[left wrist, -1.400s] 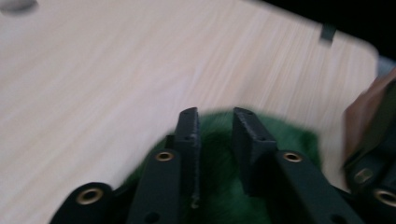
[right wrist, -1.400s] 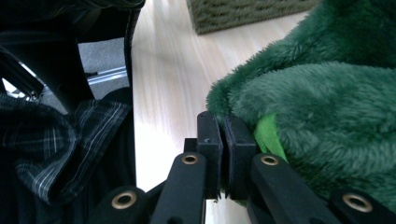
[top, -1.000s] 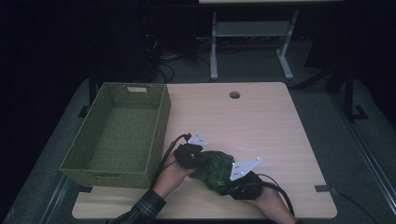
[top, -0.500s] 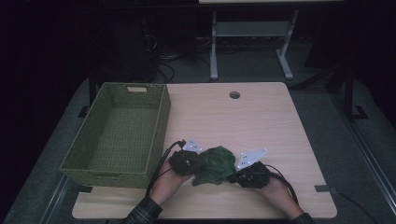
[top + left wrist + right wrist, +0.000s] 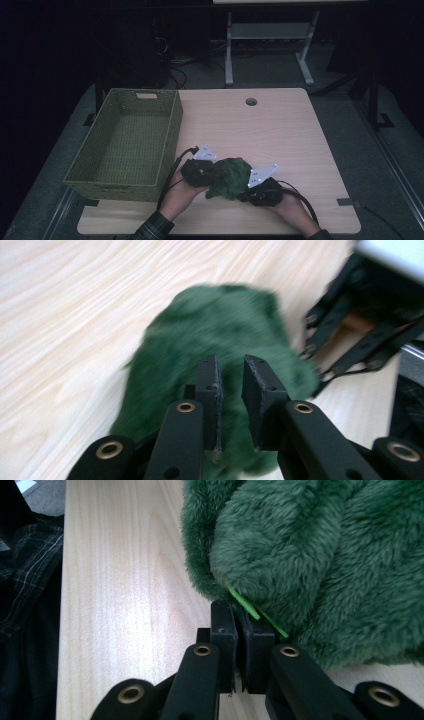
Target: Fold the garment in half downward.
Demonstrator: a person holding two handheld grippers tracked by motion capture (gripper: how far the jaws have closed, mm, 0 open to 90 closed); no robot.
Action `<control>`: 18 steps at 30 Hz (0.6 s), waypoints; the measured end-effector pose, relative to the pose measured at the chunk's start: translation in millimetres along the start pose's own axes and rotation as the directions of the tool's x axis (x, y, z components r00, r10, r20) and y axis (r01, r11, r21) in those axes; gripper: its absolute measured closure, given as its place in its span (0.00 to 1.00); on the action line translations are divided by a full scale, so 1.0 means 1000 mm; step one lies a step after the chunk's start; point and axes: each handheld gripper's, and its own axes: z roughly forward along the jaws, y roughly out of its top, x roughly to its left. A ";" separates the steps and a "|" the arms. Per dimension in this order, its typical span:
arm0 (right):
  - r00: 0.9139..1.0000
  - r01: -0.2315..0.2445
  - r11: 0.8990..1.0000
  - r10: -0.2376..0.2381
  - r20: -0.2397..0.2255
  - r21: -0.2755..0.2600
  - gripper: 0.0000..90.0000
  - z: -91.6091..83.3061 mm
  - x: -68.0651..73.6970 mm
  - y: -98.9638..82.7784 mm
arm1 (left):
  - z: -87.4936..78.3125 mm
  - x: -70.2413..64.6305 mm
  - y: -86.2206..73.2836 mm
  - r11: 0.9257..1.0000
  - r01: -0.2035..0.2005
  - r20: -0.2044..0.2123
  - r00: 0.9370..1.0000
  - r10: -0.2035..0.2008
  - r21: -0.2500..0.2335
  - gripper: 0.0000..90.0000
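Observation:
A fluffy dark green cloth point(image 5: 229, 176) lies bunched on the wooden table point(image 5: 280, 130) near its front edge, between the two hand-held grippers. My left gripper point(image 5: 214, 172) sits at the cloth's left side. In the left gripper view the left gripper point(image 5: 231, 365) has just been opening, and a narrow gap between the pads holds nothing; the green cloth point(image 5: 220, 335) lies just beyond the tips. My right gripper point(image 5: 248, 186) is at the cloth's right side. The right gripper point(image 5: 241, 612) is shut on the edge of the green cloth point(image 5: 310, 545), beside a bright green tag point(image 5: 250, 607).
An olive woven basket point(image 5: 170, 135) stands at the table's left, nothing visible inside it. A round cable hole point(image 5: 251, 101) sits near the far edge. Bare tabletop stretches beyond and to the right of the cloth. A plaid sleeve point(image 5: 152, 227) enters from the bottom.
The cloth bundle has shifted slightly and sits more evenly between the two grippers. Both hands stay about where they were.

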 end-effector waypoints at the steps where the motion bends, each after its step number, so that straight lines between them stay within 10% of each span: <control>1: 1.000 0.000 1.000 0.000 0.001 -0.001 0.96 0.000 0.000 0.000 | 0.003 -0.003 0.001 1.000 -0.011 0.001 1.000 0.011 -0.001 0.82; 18: 0.997 -0.042 0.993 0.049 0.061 -0.106 0.64 -0.035 0.010 -0.012 | 0.036 0.001 -0.009 0.993 -0.057 -0.010 0.998 0.058 0.099 0.78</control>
